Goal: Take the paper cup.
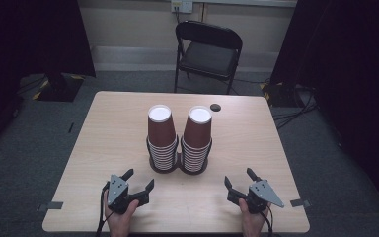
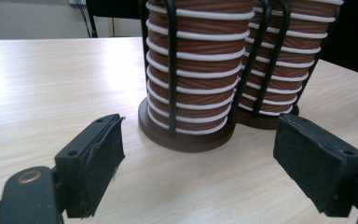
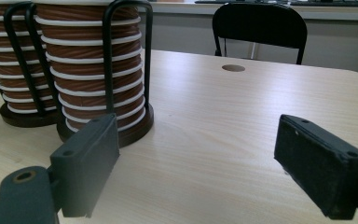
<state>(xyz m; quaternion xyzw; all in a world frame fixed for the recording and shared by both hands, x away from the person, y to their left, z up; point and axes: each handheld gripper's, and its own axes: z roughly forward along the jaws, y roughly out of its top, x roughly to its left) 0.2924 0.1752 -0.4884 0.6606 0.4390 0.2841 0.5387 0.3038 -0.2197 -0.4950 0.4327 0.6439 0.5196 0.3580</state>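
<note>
1. The left gripper rests on the pale wooden table, jaws spread wide and empty, aimed at the cups.
2. The right gripper mirrors it, jaws likewise apart, holding nothing.
3. Just beyond both stand two stacks of brown paper cups with white rims, upside down in a twin black wire holder, probably so the stacks keep upright.
4. Farther off, a black folding chair stands behind the table.

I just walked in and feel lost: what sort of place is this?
Probably a recording room or lab: dark curtains flank one table, cables trail over grey carpet, and a folding chair stands by a bare wall.
</note>
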